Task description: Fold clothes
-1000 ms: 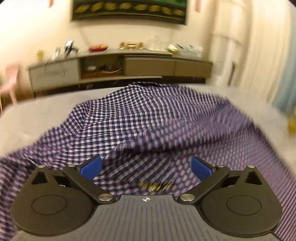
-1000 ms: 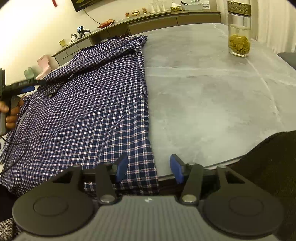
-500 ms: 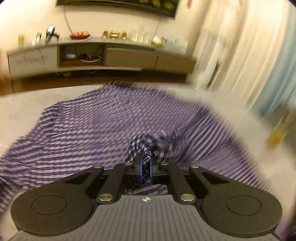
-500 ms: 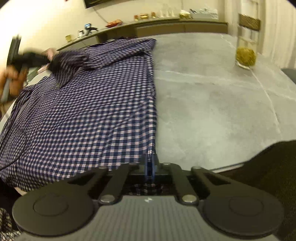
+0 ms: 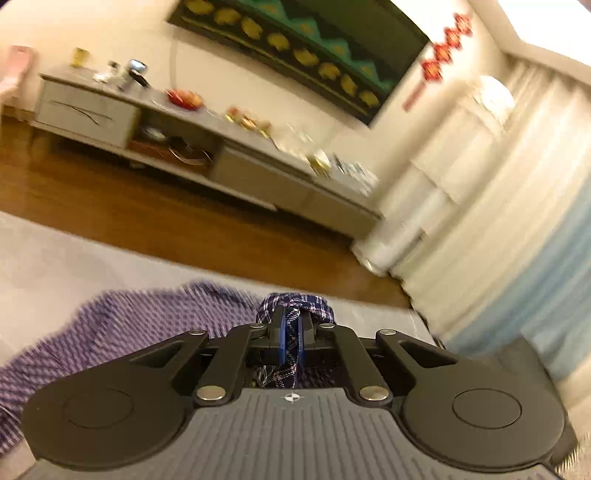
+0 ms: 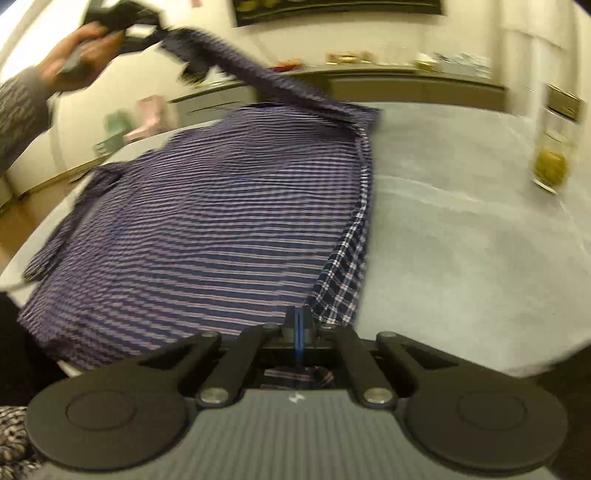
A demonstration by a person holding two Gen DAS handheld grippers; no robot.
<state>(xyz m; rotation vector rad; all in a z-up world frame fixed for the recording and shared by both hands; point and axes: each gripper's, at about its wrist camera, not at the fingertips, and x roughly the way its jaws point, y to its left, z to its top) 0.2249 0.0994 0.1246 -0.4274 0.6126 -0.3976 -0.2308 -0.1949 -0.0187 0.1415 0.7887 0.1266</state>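
Gripping a bunched fold of the checked shirt [image 5: 295, 314], the left gripper [image 5: 291, 332] is raised well above the table [image 5: 44, 258]; the right wrist view shows it [image 6: 147, 29] high at the upper left with the person's hand [image 6: 81, 55], a strip of cloth stretching down from it. The right gripper [image 6: 298, 328] is clamped on the shirt's [image 6: 207, 229] near edge, low at the table's front. Most of the shirt lies spread on the pale grey stone table [image 6: 461, 240]. A glass jar [image 6: 550, 155] stands on the table well to the right. Behind are a wood floor [image 5: 129, 206], a long grey sideboard [image 5: 258, 177] with dishes, a dark wall picture [image 5: 314, 48] and light curtains [image 5: 517, 184].
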